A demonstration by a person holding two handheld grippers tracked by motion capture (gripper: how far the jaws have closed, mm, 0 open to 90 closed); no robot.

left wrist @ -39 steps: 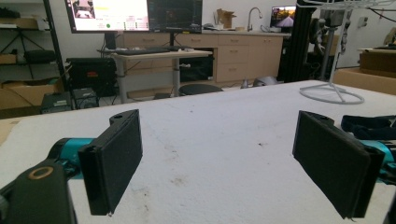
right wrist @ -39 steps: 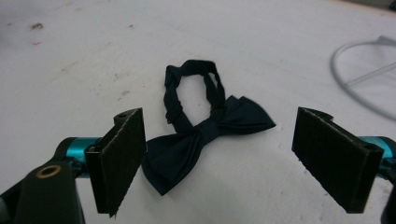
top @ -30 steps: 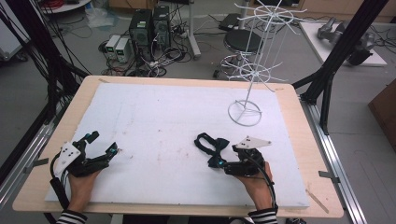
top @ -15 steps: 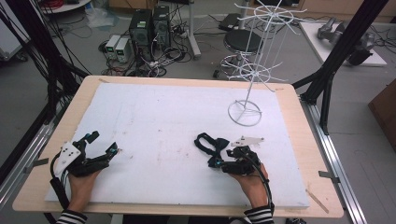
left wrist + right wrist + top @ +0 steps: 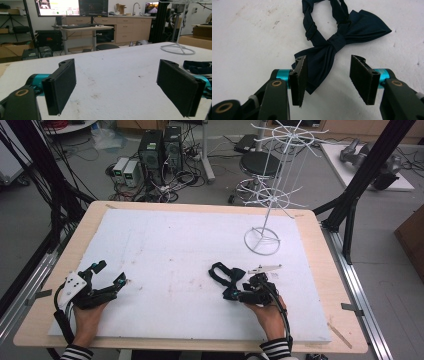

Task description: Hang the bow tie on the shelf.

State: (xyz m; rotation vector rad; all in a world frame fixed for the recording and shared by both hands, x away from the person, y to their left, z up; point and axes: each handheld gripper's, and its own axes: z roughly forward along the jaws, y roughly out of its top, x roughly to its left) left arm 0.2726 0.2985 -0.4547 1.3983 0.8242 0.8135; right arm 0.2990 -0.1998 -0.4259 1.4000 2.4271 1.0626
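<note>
A dark navy bow tie (image 5: 337, 40) with its strap looped lies flat on the white mat (image 5: 175, 250), right of centre (image 5: 223, 271). My right gripper (image 5: 327, 62) stands open over it, the near wing of the bow tie between its jaws, with no pad pressing the cloth. In the high view that gripper (image 5: 236, 290) sits just in front of the bow tie. My left gripper (image 5: 109, 273) rests at the mat's front left, wide open (image 5: 117, 67) with nothing between its jaws. The bow tie's strap (image 5: 197, 66) also appears far right in the left gripper view.
A white wire display stand (image 5: 261, 241) with hooked tiers rises at the back right of the mat; its ring base (image 5: 177, 48) is seen across the table. The wooden table edge (image 5: 320, 270) borders the mat. Black frame posts, computers and cables stand beyond the table.
My right gripper has shifted a little left and forward onto the bow tie. The left gripper has stayed where it was.
</note>
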